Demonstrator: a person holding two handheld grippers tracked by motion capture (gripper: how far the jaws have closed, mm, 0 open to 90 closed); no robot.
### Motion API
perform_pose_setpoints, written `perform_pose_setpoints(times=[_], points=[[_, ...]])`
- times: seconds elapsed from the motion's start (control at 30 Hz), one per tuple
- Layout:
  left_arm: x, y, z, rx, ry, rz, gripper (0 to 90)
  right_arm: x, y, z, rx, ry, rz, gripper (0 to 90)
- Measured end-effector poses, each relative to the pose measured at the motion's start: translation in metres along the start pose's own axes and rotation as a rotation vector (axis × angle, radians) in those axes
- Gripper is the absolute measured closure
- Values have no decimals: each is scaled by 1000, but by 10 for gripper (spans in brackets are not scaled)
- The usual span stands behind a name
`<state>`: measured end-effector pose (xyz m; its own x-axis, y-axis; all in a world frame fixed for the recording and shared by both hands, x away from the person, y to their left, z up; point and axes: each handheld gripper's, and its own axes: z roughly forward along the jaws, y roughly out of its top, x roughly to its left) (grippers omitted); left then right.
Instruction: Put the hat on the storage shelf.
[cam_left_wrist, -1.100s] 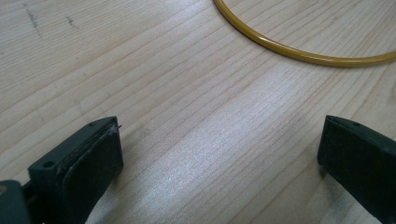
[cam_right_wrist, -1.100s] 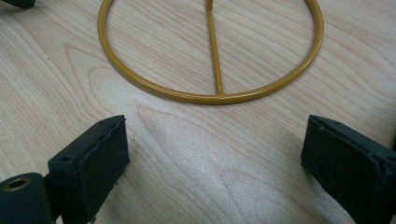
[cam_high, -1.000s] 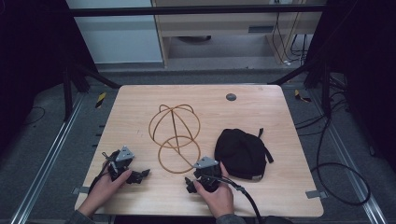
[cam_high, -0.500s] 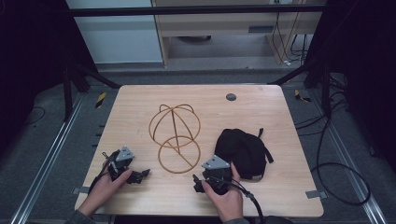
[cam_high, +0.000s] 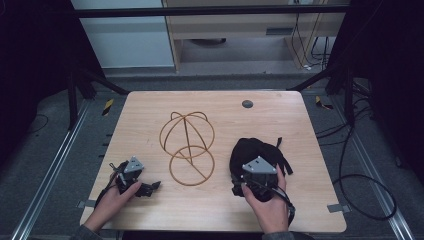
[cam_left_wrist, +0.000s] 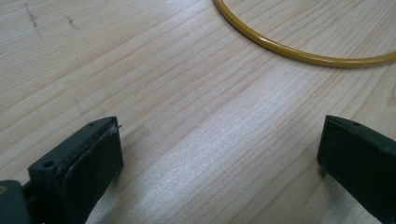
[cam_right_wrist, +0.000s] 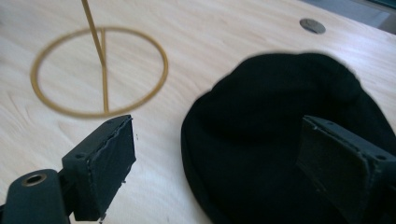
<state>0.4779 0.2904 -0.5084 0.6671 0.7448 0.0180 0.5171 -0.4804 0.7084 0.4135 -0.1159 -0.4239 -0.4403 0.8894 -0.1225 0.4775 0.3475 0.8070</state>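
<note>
Right gripper (cam_high: 252, 186), jaws wide apart, at the near edge of the black cap (cam_right_wrist: 289, 135), likely ready to grab. Left gripper (cam_high: 134, 182), also wide apart, resting near-left of the wire stand (cam_high: 187, 145).

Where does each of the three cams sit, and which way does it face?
High view: above the person's side, facing forward and down on the table; both hands, left gripper, right gripper.
Left gripper view: low over the wood, along its open jaws toward the wire stand's base ring.
Right gripper view: along its open jaws at the black cap.
Shared: both gripper views catch the wire stand.
</note>
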Motion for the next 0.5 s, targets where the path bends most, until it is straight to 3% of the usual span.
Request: perform_pose_setpoints(times=[0.27,0.3,0.33,0.4,0.5], points=[[0,0,0,0,0,1,0,-30,19,4,20,-30,21,111],[0,0,0,0,0,0,0,-40,23,0,39,-39,28,108],[0,0,0,0,0,1,0,-40,23,0,39,-39,28,108],[0,0,0,0,0,0,0,-48,27,-6,89,-43,24,92],[0,0,0,0,0,0,0,-58,28,-9,134,-43,-7,89]])
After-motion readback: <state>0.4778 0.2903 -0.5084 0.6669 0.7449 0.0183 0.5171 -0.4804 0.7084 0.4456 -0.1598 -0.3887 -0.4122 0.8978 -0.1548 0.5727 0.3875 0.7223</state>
